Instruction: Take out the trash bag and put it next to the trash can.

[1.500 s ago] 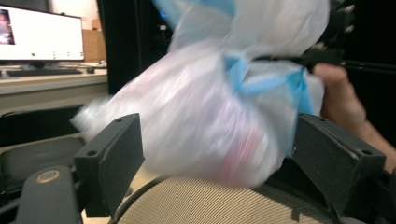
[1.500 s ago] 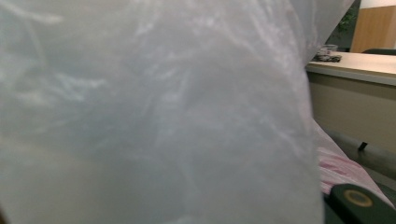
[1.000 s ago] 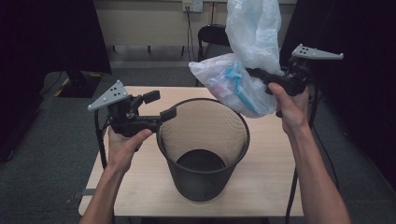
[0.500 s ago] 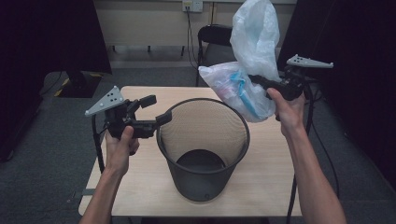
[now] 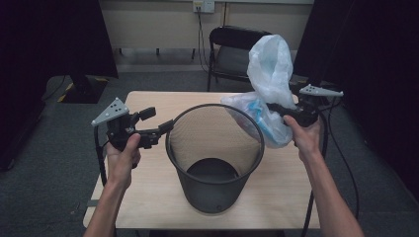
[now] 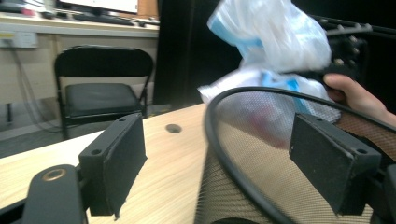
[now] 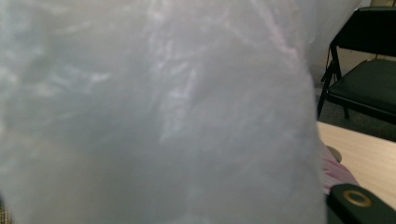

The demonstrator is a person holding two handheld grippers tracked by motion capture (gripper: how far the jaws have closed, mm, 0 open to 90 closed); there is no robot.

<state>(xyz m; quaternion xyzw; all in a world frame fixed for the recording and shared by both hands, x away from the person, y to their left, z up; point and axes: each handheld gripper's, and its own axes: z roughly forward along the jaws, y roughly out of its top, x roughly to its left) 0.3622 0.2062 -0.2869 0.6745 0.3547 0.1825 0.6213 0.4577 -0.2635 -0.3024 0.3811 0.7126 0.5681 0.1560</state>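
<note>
**Bag drifts back from the basket as the left gripper lines up on the rim**

Compared with a second ago, the left gripper (image 5: 165, 127) has lifted off the table (image 5: 148, 197) and now stands with its jaws apart, straddling the rim of the black mesh wastebasket (image 5: 216, 163) without yet pinching it (the left gripper view shows the rim passing between the two pads). The right gripper (image 5: 274, 107) stays clamped on the white plastic bag (image 5: 269, 74), which has shifted right and now hangs at the basket's far-right rim, bulging partly over the opening. Judging from this, the basket is about to be steadied before the bag goes in or over it.
</note>
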